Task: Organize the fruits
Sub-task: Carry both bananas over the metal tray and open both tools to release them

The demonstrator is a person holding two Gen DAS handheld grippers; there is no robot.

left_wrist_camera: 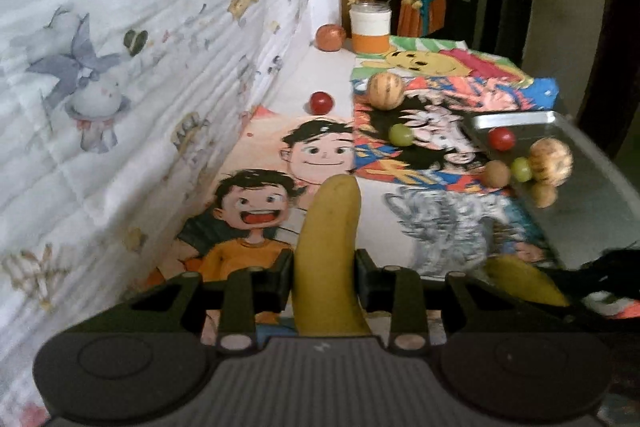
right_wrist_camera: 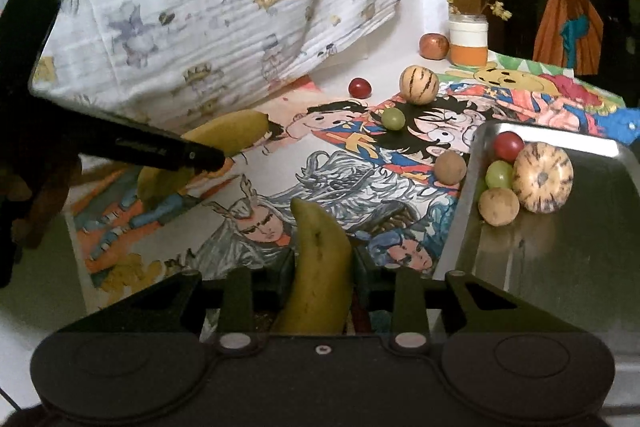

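**Carrying two bananas to the tray**

Holding one banana [left_wrist_camera: 328, 251] clamped in the left gripper [left_wrist_camera: 324, 279] and another banana [right_wrist_camera: 318, 263] clamped in the right gripper [right_wrist_camera: 324, 279], I judge both should be lowered onto bare floor of the metal tray [right_wrist_camera: 560, 259], clear of the round fruits [right_wrist_camera: 542, 177] there.

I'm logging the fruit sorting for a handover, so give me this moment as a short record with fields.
left hand-held gripper: shut on a yellow banana
right hand-held gripper: shut on a greener banana
metal tray: holds a red grape, green grape, brown round fruit and striped melon
loose on the mat: striped melon, green grape, brown fruit
off the mat: red grape, reddish fruit beside the jar
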